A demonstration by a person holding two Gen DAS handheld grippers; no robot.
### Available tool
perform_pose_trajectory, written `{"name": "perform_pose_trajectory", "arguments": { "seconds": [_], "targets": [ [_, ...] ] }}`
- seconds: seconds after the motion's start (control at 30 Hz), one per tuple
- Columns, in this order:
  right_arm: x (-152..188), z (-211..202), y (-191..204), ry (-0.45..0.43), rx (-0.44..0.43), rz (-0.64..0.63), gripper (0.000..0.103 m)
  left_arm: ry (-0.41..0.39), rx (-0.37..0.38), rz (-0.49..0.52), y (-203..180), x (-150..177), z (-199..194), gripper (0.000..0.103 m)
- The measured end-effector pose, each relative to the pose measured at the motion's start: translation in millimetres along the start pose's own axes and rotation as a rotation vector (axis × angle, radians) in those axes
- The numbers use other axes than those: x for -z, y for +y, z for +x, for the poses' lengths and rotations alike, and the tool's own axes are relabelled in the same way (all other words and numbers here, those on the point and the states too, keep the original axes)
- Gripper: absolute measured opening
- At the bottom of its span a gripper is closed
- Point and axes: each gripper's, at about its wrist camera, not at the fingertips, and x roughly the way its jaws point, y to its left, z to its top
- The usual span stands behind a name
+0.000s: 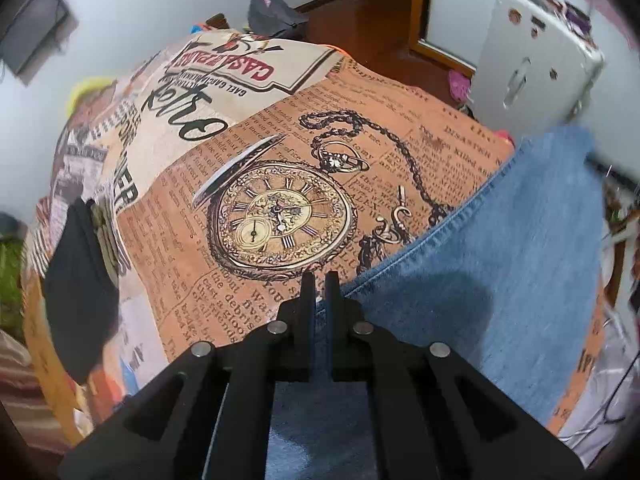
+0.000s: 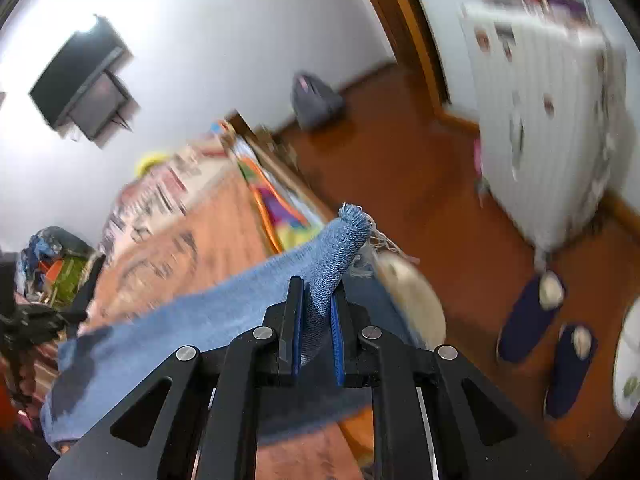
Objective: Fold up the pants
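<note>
Black fingers of the left tool (image 1: pixel 319 280) stand closed on the hem edge of the blue denim pants (image 1: pixel 500 248); the pants lie on a bed under a printed cover (image 1: pixel 280 152) with a pocket watch (image 1: pixel 282 216); the right tool (image 2: pixel 316 292) grips a frayed leg end of the pants, lifted above the bed's edge, over the brown floor (image 2: pixel 420 200).
</note>
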Motion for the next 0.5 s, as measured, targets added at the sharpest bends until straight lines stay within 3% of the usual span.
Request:
{"name": "perform_pose_trajectory", "arguments": {
  "seconds": [0.1,0.17,0.27,0.33,0.5],
  "targets": [
    [20.1,26.5,-17.1,0.119,0.003,0.039,0.011,0.007,0.014,-0.014,-1.3,1.0,2.5,0.008],
    [25.6,30.9,-19.7,0.145,0.020,0.030,0.014,0.005,0.025,-0.015,-5.1,3.4,2.2,0.015],
    [17.5,20.5,-18.4,0.137,0.091,-0.021,0.026,-0.013,0.037,-0.024,-8.7,8.1,-1.4,0.033],
    [7.8,8.7,-19.1,0.103,0.176,-0.062,0.026,-0.029,0.043,-0.034,-9.7,10.8,-4.5,0.041],
    [-28.6,2.8,-15.6,0.067,0.140,-0.117,0.031,-0.045,0.071,-0.090,-8.0,19.8,-5.9,0.049]
  ]
}}
